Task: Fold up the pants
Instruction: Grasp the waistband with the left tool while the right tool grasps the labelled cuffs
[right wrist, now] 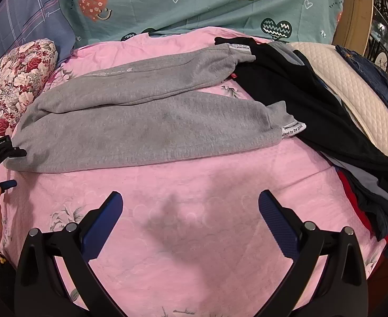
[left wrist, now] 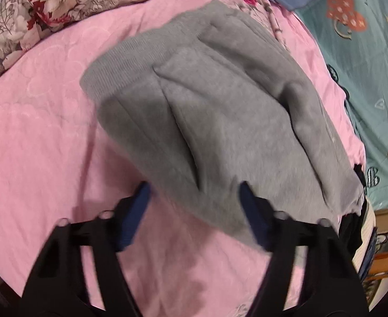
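Grey sweatpants (right wrist: 146, 121) lie flat on the pink bedspread (right wrist: 194, 198), waistband to the left, both legs reaching right with cuffs at the right end. In the left wrist view the pants (left wrist: 220, 111) show from the waistband side, ribbed band at the upper left. My left gripper (left wrist: 195, 198) is open, its blue fingers straddling the near edge of the pants; it also shows in the right wrist view (right wrist: 3, 169) at the waistband. My right gripper (right wrist: 190, 203) is open and empty above bare bedspread, short of the pants.
A black garment (right wrist: 313, 111) lies right of the cuffs over a pile of clothes (right wrist: 365, 198). A floral pillow (right wrist: 16, 84) sits left, a teal heart-print sheet (right wrist: 194, 0) behind, and a cream quilted cushion (right wrist: 357, 92) at right.
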